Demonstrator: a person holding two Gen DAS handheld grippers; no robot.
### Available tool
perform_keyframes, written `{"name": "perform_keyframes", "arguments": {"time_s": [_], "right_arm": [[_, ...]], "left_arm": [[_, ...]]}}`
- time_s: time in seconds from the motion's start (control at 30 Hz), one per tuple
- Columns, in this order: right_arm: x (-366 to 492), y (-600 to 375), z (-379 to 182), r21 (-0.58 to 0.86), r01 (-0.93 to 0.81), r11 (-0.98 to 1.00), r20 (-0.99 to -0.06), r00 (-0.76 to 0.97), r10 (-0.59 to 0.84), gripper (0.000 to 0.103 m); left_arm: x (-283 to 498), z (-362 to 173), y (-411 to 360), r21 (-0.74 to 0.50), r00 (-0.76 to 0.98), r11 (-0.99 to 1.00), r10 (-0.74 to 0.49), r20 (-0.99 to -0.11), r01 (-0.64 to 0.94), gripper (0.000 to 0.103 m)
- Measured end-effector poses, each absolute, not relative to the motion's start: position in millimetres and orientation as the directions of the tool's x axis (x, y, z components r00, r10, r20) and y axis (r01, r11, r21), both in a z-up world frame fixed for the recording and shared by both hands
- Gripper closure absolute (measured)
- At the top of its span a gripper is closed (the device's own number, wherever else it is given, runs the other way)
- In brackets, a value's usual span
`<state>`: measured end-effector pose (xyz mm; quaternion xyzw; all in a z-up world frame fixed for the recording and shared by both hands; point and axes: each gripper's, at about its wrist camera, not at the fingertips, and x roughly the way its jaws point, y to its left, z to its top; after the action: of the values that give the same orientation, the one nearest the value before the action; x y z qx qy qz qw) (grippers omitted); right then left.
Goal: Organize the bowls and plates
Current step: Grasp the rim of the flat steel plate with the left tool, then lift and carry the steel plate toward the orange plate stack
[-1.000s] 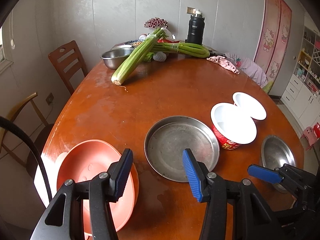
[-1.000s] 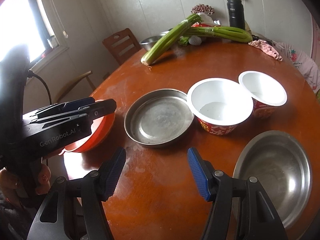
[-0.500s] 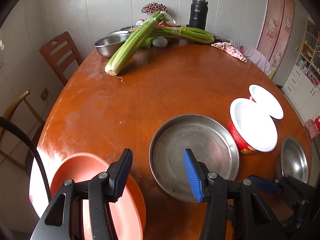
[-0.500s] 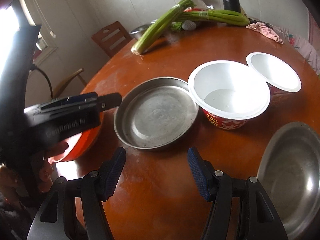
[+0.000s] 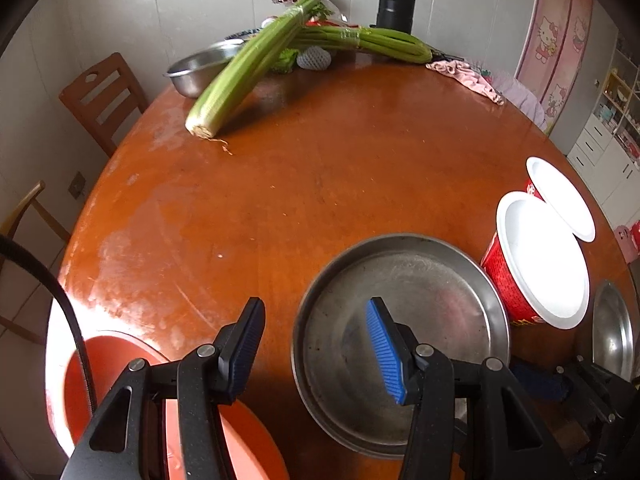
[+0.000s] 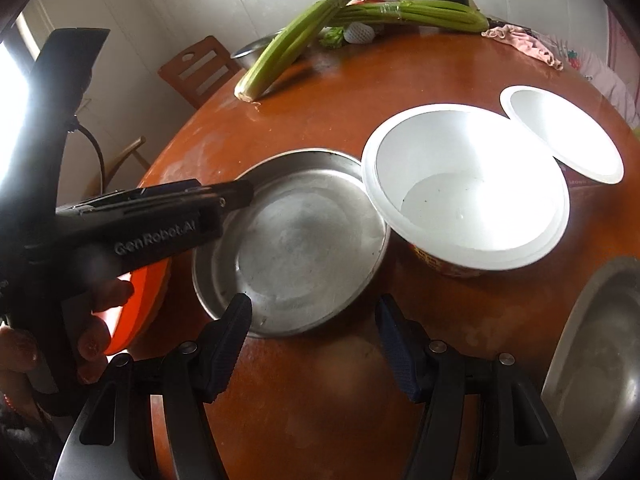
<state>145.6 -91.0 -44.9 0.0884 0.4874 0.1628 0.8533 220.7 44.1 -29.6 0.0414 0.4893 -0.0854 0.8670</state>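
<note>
Round orange-brown bench (image 5: 320,184), cluttered at the far edge. Landmark: the flat steel plate (image 5: 400,340) near the front edge.

Left gripper (image 5: 316,344) hangs over the plate's left rim, jaws parted, nothing between them; one blue pad sits above the plate's inside, the other above bare bench just outside the rim. Right gripper (image 6: 314,340) hovers at the plate's near rim, jaws parted, empty; its left finger overlaps the rim, its right finger is over bare wood.

Left of the plate: an orange bowl (image 5: 120,376) at the bench edge, partly hidden under the left gripper and a black cable (image 5: 68,316). From the right wrist view the left gripper's body and the person's hand (image 6: 92,320) screen most of that bowl and cross the plate's left rim.

Right of the plate, just beside it: a red paper bowl with white inside (image 5: 540,264); whether it touches the rim I cannot tell. Behind that, a second paper bowl (image 5: 560,196), rims overlapping in view. Further right, a steel bowl (image 6: 596,364) at the front edge, cut off by the frame.

Far beyond the plate: two celery bunches (image 5: 248,72), a steel basin (image 5: 196,68), a black flask (image 5: 396,0), pink cloth (image 5: 464,76). A wooden chair (image 5: 104,96) stands off the bench's left side.
</note>
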Motion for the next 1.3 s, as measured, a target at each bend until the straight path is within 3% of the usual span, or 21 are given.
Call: {"name": "perform_keyframes", "arguments": {"time_s": [0.23,0.43,1.3], "right_arm": [[150.0,-84.6,-45.7,0.290,-0.223,0.931,-0.797,0.481,0.364,0.036],[145.2,-78.9,-46.0,0.227,-0.249,0.942,-0.806,0.494,0.325,0.036],[80.2,-89.7,-44.2,0.239,-0.314,0.919,-0.806,0.464,0.368,0.035]], "left_arm": [[218.9,-38.3,40.6,-0.034,0.478,0.976,-0.137,-0.868,0.217,0.057],[210.8,-35.7,40.8,-0.043,0.471,0.973,-0.147,-0.870,0.225,0.057],[137.4,-28.9,27.8,0.009,0.512,0.978,-0.100,-0.853,0.207,0.057]]}}
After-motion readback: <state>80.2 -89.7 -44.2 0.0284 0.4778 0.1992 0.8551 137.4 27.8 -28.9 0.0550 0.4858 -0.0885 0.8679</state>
